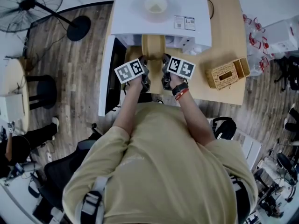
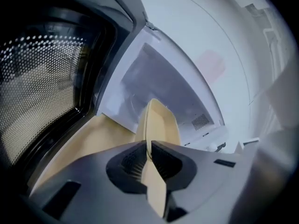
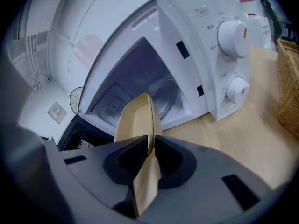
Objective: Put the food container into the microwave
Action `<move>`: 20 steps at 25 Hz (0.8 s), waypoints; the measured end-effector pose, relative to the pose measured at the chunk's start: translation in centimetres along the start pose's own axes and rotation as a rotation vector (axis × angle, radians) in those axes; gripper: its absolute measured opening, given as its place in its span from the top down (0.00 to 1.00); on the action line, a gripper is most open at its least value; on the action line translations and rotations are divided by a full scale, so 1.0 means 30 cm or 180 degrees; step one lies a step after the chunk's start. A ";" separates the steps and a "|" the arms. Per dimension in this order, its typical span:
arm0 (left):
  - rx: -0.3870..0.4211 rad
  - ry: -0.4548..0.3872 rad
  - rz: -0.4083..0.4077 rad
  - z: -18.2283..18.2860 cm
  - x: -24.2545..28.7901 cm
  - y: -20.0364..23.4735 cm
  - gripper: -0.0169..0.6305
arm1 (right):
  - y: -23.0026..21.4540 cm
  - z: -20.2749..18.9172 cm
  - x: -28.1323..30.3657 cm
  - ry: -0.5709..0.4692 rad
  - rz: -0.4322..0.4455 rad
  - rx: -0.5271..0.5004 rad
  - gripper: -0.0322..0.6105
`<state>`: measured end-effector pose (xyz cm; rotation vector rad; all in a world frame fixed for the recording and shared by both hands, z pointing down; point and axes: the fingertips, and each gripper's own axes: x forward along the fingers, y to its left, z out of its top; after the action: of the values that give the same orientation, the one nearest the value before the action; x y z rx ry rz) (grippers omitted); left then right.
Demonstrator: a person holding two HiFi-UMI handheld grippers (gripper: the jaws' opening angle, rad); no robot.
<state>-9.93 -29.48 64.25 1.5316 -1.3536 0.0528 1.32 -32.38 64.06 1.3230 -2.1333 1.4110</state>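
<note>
Food container (image 1: 153,48) sat mid-frame at the open microwave (image 1: 135,17) mouth, left tool (image 2: 149,150) and right tool (image 3: 151,146) each clamped on a rim. Best pushed in level, both tools advancing together.

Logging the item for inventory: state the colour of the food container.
Pale beige, plain; the food container shows best in the right gripper view.

I'm holding the left gripper (image 2: 149,149) and right gripper (image 3: 151,143) out front, side by side, each with jaws clamped tight on the food container (image 1: 153,48) edge.
</note>
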 end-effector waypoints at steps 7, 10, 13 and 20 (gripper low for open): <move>0.0092 0.0021 -0.0035 0.069 0.051 -0.002 0.92 | 0.009 0.062 0.053 -0.0045 -0.0018 0.0014 0.87; 0.0119 0.0024 -0.0061 0.089 0.076 -0.007 0.92 | 0.005 0.088 0.069 -0.0073 -0.0035 0.0011 0.87; 0.0154 0.0032 -0.0086 0.107 0.098 -0.013 0.92 | 0.000 0.113 0.083 -0.0114 -0.0052 0.0011 0.87; 0.0218 0.0015 -0.0104 0.156 0.139 -0.016 0.92 | 0.008 0.167 0.117 -0.0188 -0.0050 -0.0013 0.87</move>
<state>-10.70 -35.73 64.37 1.6096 -1.3347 0.0832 0.47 -38.42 63.67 1.3938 -2.1568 1.3773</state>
